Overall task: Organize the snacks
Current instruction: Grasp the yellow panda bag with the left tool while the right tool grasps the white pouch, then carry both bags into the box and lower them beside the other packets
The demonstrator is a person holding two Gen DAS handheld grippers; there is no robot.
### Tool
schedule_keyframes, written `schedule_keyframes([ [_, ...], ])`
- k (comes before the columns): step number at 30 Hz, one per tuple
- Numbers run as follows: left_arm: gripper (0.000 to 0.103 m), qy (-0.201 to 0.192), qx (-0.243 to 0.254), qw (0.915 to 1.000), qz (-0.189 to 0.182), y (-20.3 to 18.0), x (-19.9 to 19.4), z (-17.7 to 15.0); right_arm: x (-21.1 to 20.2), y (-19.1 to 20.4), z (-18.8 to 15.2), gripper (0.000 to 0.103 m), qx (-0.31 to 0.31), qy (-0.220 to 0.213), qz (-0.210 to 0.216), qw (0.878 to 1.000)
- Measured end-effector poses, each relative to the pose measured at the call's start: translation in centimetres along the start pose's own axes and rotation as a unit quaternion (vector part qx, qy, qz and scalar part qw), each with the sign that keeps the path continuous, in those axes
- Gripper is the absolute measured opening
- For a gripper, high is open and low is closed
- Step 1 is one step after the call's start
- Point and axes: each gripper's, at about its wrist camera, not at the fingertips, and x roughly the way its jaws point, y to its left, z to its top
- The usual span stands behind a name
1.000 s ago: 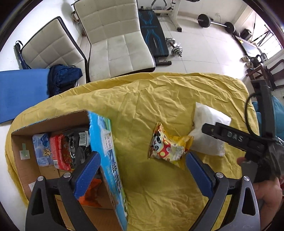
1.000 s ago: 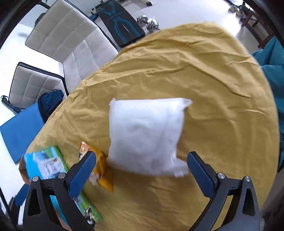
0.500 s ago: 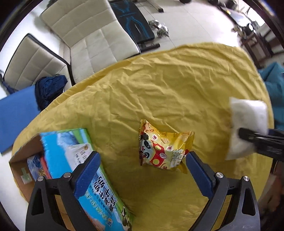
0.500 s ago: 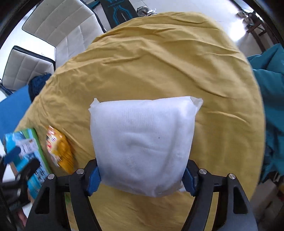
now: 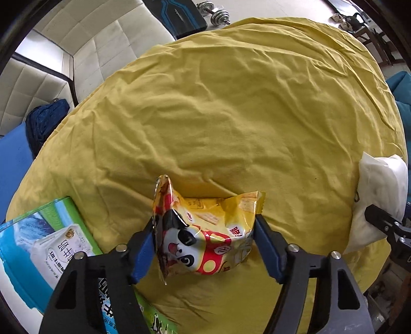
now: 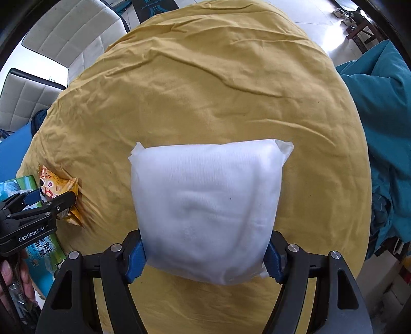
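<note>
**While both grippers clamp snacks over yellow cloth**

Left gripper (image 5: 205, 244) clenched on yellow panda snack bag (image 5: 203, 231), blue pads (image 5: 142, 251) pressing both side edges, bag crumpled between fingers, its far edge on or just above the cloth, cannot tell which. Right gripper (image 6: 204, 253) clenched on white pouch (image 6: 205, 205), pads at its near lower corners, pouch extending forward past fingertips, covering centre of view. Blue-green printed box (image 5: 43, 244) just left of left gripper, partly under its left finger. Same box (image 6: 18, 185) at left edge of right wrist view, with left gripper and snack bag (image 6: 59, 190) beside it. Part of a hand (image 6: 12, 277) at lower left behind left gripper. White pouch and right gripper tip (image 5: 385, 226) at right edge of left view, well apart from snack bag. Wrinkled yellow tablecloth (image 5: 231, 115) under everything. Farther: white padded chairs (image 5: 90, 46), dumbbell (image 5: 218, 15) on floor, teal fabric (image 6: 380, 115) at right.
</note>
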Motion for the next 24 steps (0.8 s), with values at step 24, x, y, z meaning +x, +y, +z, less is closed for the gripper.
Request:
schedule_keyframes([
  [24,0.054,-0.107,-0.053,0.9911,-0.059,-0.8,-10.2,-7.2,-4.7,3.0,-4.8,0.069,-0.021,-0.039,0.046,0.998],
])
